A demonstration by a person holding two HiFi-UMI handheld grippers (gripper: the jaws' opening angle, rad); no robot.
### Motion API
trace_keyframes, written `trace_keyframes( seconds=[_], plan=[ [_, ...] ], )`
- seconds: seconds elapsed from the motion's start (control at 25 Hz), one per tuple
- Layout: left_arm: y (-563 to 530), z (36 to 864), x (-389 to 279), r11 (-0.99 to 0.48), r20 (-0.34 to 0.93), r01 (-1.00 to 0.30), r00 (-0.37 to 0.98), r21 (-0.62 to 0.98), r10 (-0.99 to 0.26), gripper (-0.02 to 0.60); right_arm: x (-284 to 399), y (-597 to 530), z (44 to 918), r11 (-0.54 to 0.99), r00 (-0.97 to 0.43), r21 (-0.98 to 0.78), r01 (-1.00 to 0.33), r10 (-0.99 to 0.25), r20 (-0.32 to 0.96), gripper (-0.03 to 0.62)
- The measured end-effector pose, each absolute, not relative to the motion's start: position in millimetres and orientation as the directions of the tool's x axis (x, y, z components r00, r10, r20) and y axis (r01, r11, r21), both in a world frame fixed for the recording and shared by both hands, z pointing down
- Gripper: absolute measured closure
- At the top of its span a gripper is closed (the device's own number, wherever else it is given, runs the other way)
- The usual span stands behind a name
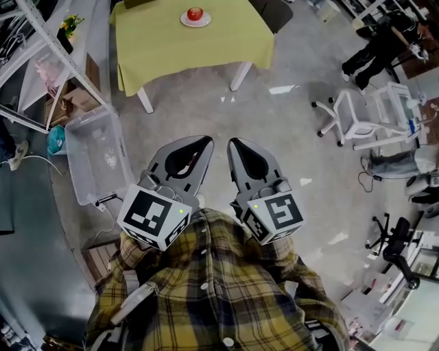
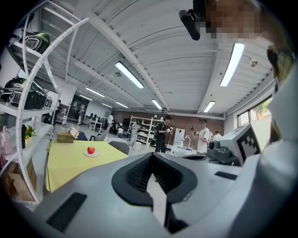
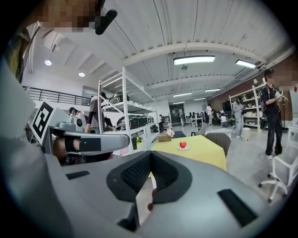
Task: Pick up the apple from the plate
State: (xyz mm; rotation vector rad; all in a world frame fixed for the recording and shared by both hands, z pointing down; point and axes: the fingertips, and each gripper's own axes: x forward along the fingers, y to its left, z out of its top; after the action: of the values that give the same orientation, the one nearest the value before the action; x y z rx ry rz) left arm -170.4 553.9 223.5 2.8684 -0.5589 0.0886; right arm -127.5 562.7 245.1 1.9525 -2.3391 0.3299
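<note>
Apple: not yet within reach. The step in hand is the approach.

Your left tongs are closed, pads together, with nothing between them. Your right tongs read the same in their own view: jaws together and empty. You hold both side by side, close in front of your chest. They point roughly level toward the far end of the room, above bare floor.

A clear plastic bin sits on the floor just to your left. A white chair stands well off to your right. Neither blocks the straight line ahead.

The apple is red and sits upright on a small white plate. The plate rests on the counter, which is covered with a yellow cloth, and is set back from the near edge. Counter and tongs are well apart. A small box stands farther back on the same counter, clear of the plate.

Assessment: no part of the grasp has started. The next move calls for you to:
- Walk up to the counter and choose one pair of tongs.
- Open it wider than the apple.
- Bring it in from the side so the pads straddle the fruit above the plate rim.

The apple looks round and smooth, so close on its widest part or it may roll off the plate. Expect a reach across the cloth.
</note>
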Motion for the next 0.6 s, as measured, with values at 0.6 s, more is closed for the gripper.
trace_keyframes(
  seconds=[0.6],
  plan=[
    [491.8,238.3,-146.1,-0.906,0.122,-0.359,0.933,0.226,-0.339,0.575,-105.5,500.0,261.0,0.148,-0.173,-0.122,-0.981,-0.959,0.224,0.597]
  ],
)
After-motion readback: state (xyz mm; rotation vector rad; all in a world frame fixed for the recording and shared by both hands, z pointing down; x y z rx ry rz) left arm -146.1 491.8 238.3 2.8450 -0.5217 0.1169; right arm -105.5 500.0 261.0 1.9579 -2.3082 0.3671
